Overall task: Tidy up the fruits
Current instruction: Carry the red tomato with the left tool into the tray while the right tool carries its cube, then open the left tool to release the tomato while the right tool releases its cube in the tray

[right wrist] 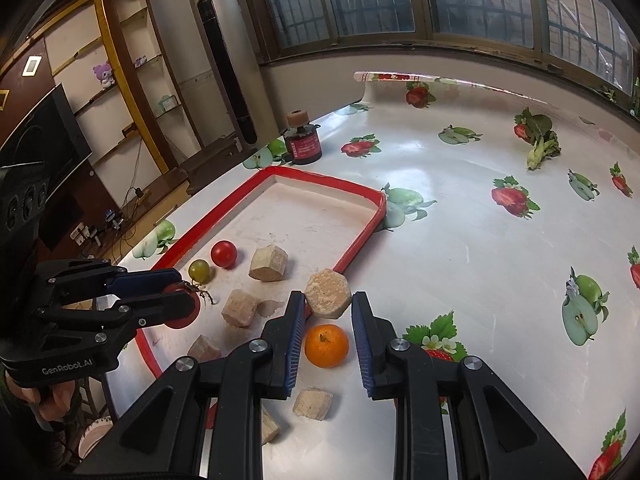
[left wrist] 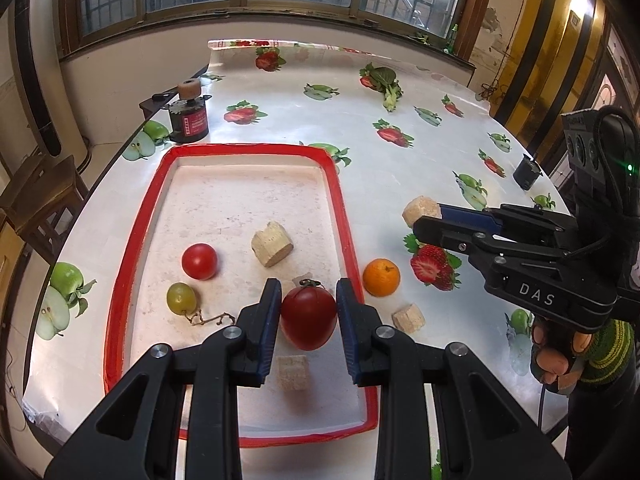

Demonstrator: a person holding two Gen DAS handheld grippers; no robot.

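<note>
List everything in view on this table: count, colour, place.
tray: one, red rim, pale floor, on the tablecloth
small tomato: one, red, in the tray
grape: one, green, stemmed, in the tray
large tomato: one, dark red, held over the tray
orange: one, orange, outside the tray, beside it
beige blocks: at least five; some in the tray, one near the orange, one held
leafy vegetable: one, green, far side
black cylinder: one, red label, beyond the tray
tablecloth: one, white, fruit prints
left gripper: black, blue pads, grips the large tomato
right gripper: black, blue pads, grips a beige block
</note>
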